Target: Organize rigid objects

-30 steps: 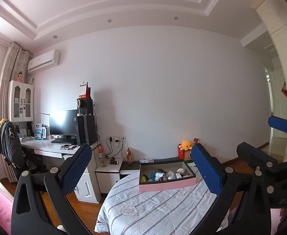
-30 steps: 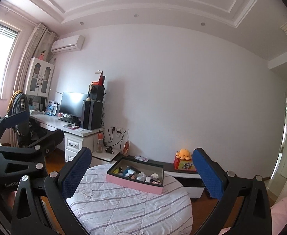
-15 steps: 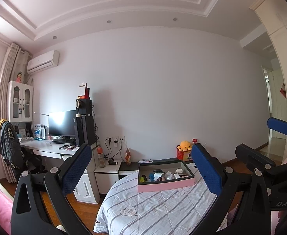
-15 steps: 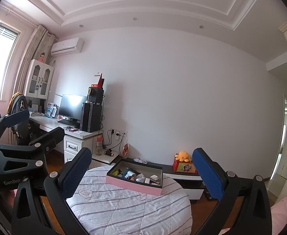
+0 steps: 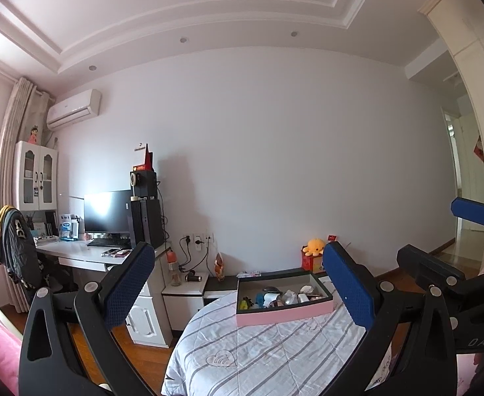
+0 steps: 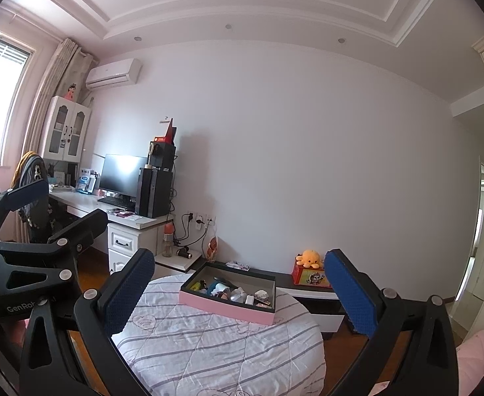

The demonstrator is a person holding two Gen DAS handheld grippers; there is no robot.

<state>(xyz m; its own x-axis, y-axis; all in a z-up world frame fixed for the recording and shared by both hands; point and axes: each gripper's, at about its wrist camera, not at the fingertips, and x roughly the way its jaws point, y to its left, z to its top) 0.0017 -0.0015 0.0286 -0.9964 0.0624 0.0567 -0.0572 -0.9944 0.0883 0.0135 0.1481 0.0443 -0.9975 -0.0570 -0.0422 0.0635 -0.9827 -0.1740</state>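
A pink box (image 5: 284, 315) with a dark inside holds several small rigid items (image 5: 276, 298). It sits on a round table under a striped white quilt (image 5: 248, 353). The box also shows in the right wrist view (image 6: 225, 307), with its items (image 6: 238, 293). My left gripper (image 5: 242, 287) is open and empty, held well short of the box. My right gripper (image 6: 238, 287) is open and empty, also well short of it. Each gripper shows at the edge of the other's view: the right one (image 5: 439, 244) and the left one (image 6: 37, 208).
A white desk (image 5: 86, 254) with a monitor (image 5: 108, 211) and black tower stands at the left wall. A low cabinet behind the table carries an orange plush (image 6: 309, 257) on a red box. A chair with a jacket (image 5: 14, 244) stands at far left. A doorway (image 5: 466, 191) is at right.
Both views have drifted slightly; the box and table sit a little lower in the frames. Both grippers stay open and empty.
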